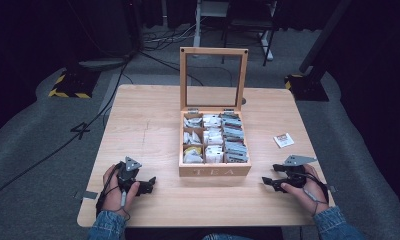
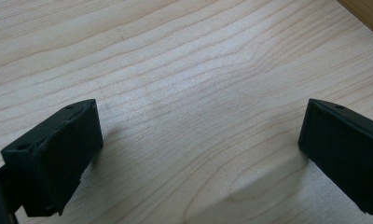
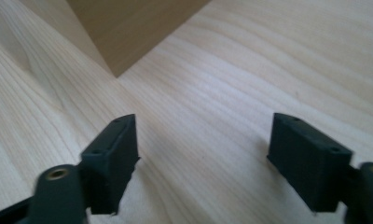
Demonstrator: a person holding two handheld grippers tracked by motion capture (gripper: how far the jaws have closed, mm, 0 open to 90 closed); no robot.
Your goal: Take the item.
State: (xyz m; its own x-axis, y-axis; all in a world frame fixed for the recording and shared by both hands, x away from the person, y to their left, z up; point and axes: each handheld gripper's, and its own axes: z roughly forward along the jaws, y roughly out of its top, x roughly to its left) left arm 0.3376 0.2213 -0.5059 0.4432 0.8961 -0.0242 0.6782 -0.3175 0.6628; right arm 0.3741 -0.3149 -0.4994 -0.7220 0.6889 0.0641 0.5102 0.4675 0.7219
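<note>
Item: wooden tea box (image 1: 214, 170), lid (image 1: 213, 80) raised upright on its far hinges, standing at the middle of the table (image 1: 148, 125), its front wall lettered TEA and set back from the near edge. Nine compartments in three rows hold tea bags (image 1: 212, 136), white and grey, with one yellowish packet at the near left; their print is too small to read.

Item: loose sachet (image 1: 283, 140), lying flat toward the right edge, well apart from the box.

Item: left gripper (image 1: 150, 183), resting near the near-left corner, jaws spread wide and empty, aimed rightward at the box front. In the left gripper view a sliver of the box (image 2: 364, 14) is cut off at the upper right corner.

Item: right gripper (image 1: 265, 181), near the near-right corner, jaws likewise released with nothing between them, aimed leftward. The right gripper view shows the box's near-right corner (image 3: 128, 28) ahead and to the left.

Relation: the box lies between the two grippers and farther in; the sachet lies beyond the right gripper, clearly the nearer hand for it. The box's long axis runs near to far.
</note>
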